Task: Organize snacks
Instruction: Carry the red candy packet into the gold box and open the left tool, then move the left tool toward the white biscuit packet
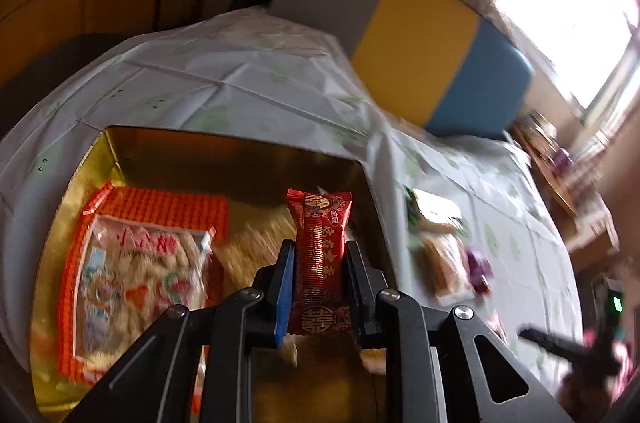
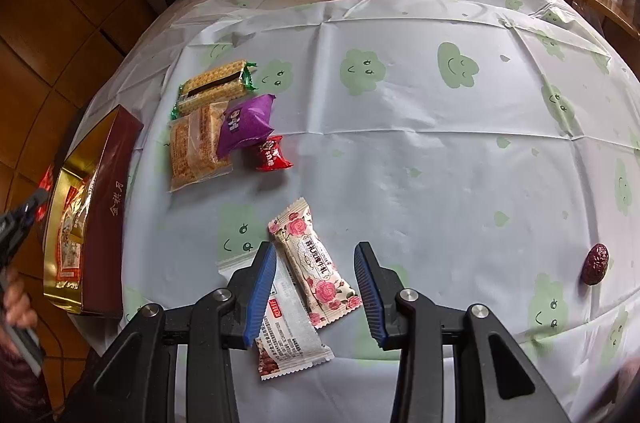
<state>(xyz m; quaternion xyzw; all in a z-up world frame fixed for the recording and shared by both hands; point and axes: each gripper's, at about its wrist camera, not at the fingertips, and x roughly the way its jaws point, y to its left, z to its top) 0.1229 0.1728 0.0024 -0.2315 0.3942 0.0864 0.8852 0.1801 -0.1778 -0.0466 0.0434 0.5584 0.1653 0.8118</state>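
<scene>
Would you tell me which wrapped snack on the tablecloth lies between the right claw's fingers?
The rose-patterned packet; the silver packet lies under the claw's left finger instead.

In the left wrist view, the snacks on the tabletop (image 1: 500, 191) beside the gold-lined box (image 1: 240, 159) smear into blur. The left claw (image 1: 320, 263) covers the red packet's (image 1: 322, 223) lower sides. The right view's edge crops the box.

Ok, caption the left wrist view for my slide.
Left tongs grip a red candy above the gold box, which already holds snacks.
</scene>
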